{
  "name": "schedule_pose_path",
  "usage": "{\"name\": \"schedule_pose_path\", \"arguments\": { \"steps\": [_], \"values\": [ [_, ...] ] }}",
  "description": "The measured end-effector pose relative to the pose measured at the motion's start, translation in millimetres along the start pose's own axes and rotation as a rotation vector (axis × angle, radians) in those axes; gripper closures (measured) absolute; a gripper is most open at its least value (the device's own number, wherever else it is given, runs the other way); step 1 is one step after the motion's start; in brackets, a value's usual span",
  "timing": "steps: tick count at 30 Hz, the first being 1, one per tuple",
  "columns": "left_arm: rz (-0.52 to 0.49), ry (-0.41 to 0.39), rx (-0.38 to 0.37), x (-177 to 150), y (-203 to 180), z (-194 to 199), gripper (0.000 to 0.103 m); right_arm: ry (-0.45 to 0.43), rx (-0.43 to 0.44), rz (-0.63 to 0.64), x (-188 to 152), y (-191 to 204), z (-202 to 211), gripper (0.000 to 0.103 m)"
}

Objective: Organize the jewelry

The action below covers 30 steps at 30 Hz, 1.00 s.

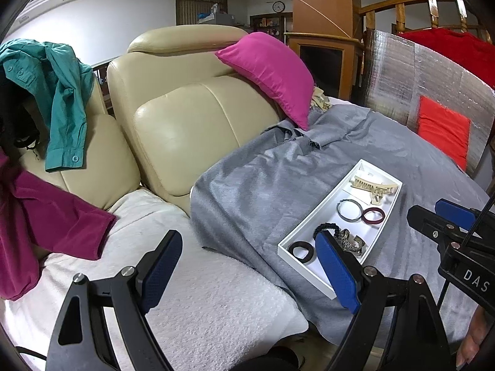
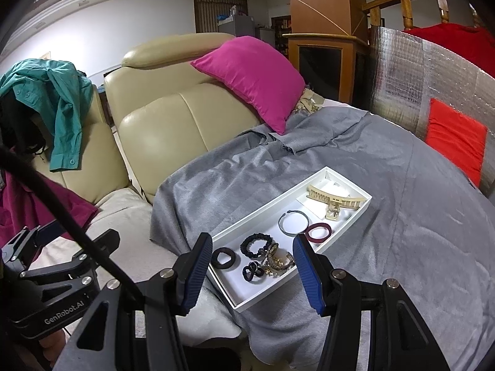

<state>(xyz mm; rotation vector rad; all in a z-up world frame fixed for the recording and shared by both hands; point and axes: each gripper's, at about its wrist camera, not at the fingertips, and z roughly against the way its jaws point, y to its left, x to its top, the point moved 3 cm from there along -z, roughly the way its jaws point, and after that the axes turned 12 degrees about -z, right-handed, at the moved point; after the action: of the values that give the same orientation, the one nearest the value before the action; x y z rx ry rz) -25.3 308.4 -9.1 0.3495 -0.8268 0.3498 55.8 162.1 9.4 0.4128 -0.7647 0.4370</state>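
A white tray lies on a grey cloth. It holds a cream hair claw, a thin grey bangle, a maroon bangle, black hair ties, a black braided band and a gold and silver bracelet pile. My right gripper is open and empty just above the tray's near end. My left gripper is open and empty, to the left of the tray. The right gripper also shows in the left wrist view.
A cream leather sofa stands behind, with a pink cushion, a teal shirt and a magenta garment. A white towel lies left of the cloth. A silver foil panel with a red cushion stands at right.
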Motion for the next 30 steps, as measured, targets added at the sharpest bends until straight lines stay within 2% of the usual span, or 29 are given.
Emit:
{"name": "schedule_pose_path", "arguments": {
  "steps": [30],
  "values": [
    [-0.032, -0.051, 0.03, 8, -7, 34, 0.015, -0.037, 0.03, -0.023, 6, -2, 27, 0.044]
  ]
}}
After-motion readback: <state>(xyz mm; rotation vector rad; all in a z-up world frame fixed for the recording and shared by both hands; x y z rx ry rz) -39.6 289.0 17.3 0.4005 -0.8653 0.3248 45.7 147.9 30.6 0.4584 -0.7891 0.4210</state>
